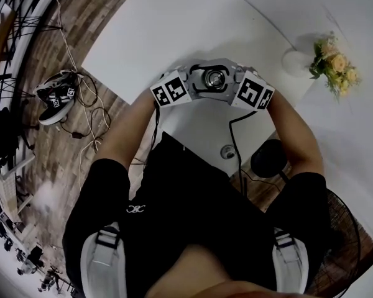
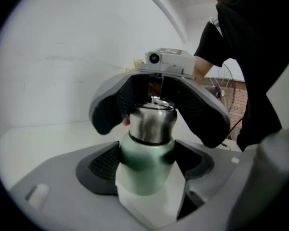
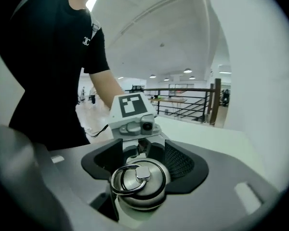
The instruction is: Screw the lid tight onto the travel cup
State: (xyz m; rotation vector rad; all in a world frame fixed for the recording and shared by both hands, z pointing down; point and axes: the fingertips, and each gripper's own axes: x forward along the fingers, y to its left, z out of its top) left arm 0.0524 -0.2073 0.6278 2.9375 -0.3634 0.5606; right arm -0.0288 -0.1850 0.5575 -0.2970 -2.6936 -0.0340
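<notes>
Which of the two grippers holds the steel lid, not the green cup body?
The right gripper: its fingers clamp the steel lid with the ring. The left gripper grips the green cup body below.

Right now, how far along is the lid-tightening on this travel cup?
Done: the ringed steel lid already sits upright on the green travel cup, which stands on the white table. In hand: the left tool clamps the cup body and the right tool grips the lid. Left: tightness cannot be judged; any final turn and letting go remain.

The white table (image 1: 174,23) bears a flower vase (image 1: 296,61) and small round object (image 1: 227,151).
</notes>
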